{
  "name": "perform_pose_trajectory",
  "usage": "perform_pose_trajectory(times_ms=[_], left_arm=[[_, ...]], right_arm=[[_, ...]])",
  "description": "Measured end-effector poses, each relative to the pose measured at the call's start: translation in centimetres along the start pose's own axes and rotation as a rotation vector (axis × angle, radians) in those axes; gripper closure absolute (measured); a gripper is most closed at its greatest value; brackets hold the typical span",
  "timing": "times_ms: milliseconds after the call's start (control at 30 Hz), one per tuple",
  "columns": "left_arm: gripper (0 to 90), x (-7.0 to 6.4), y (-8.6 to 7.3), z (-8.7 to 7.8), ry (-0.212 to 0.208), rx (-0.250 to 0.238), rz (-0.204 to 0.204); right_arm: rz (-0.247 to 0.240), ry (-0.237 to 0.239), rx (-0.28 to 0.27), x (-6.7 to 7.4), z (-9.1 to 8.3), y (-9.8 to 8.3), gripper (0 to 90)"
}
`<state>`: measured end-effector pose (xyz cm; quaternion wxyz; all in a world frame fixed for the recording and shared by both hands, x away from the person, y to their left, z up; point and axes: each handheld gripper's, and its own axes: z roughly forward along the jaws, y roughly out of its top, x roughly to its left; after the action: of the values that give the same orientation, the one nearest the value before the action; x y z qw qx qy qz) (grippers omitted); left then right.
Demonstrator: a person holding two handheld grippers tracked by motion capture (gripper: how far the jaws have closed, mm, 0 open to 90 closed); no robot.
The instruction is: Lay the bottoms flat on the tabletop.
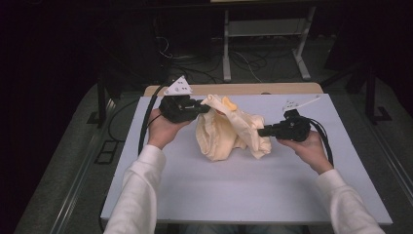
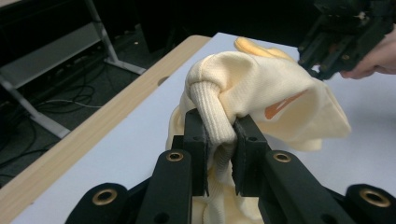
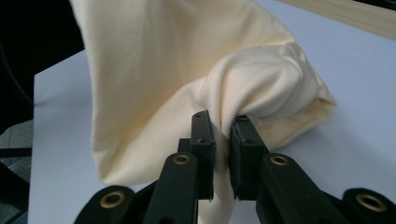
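A pale yellow garment (image 1: 229, 131) with an orange print hangs bunched over the white table top (image 1: 234, 190), held up between both hands. My left gripper (image 1: 203, 108) is shut on its ribbed cuff (image 2: 217, 121) at the upper left of the bundle. My right gripper (image 1: 260, 131) is shut on a fold of the garment (image 3: 252, 88) at its right side. In the left gripper view the right gripper (image 2: 327, 56) shows at the top right, beyond the garment (image 2: 271, 88). The lower part of the garment rests on the table.
A light wooden strip (image 1: 243, 89) runs along the table's far edge. Beyond it stand a white metal frame (image 1: 265, 44) and loose cables (image 1: 195, 63) on the dark floor. Black cables trail from both grippers across the table.
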<state>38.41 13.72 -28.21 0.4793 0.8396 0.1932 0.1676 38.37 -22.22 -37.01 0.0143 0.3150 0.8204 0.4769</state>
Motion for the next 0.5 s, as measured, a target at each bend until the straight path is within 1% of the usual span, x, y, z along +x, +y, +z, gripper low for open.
perform_pose_trajectory(times_ms=[33,67,100,133,167,200,267,300,400,433,467,500], left_arm=[[77.1,0.0,0.0,0.2,-0.006,-0.001,-0.002],[77.1,-0.1,0.0,0.5,-0.01,-0.002,-0.003],[77.1,-0.1,0.0,0.7,-0.014,-0.003,-0.003],[77.2,-0.1,0.0,0.9,-0.018,-0.007,-0.005],[77.2,-0.2,0.0,1.1,-0.024,-0.01,-0.01],[77.2,-0.2,0.0,1.2,-0.028,-0.011,-0.01],[77.3,-0.3,0.1,1.5,-0.035,-0.012,-0.013],[77.3,-0.3,0.1,1.7,-0.036,-0.01,-0.014],[77.3,-0.4,0.0,2.2,-0.045,-0.011,-0.022],[77.3,-0.4,0.0,2.4,-0.048,-0.012,-0.023],[77.3,-0.5,0.0,2.6,-0.054,-0.012,-0.024],[77.3,-0.6,0.1,3.0,-0.06,-0.011,-0.025]], right_arm=[[0.0,0.0,0.0,0.0,0.0,0.0,80.6],[0.016,-0.014,0.006,-0.7,-0.2,-0.3,80.6],[0.016,-0.014,0.006,-0.7,-0.2,-0.3,80.6],[0.034,-0.025,0.003,-1.2,-0.4,-0.6,80.6],[0.034,-0.025,0.003,-1.2,-0.4,-0.6,80.6],[0.047,-0.032,-0.005,-1.6,-0.7,-0.9,80.6],[0.057,-0.045,-0.004,-2.0,-0.9,-1.2,80.6],[0.057,-0.045,-0.004,-2.0,-0.9,-1.2,80.6],[0.077,-0.068,0.002,-2.8,-1.2,-2.0,80.5],[0.087,-0.071,0.002,-3.0,-1.3,-2.2,80.5],[0.087,-0.071,0.002,-3.0,-1.3,-2.2,80.5],[0.1,-0.081,0.005,-3.4,-1.5,-2.7,80.5]])
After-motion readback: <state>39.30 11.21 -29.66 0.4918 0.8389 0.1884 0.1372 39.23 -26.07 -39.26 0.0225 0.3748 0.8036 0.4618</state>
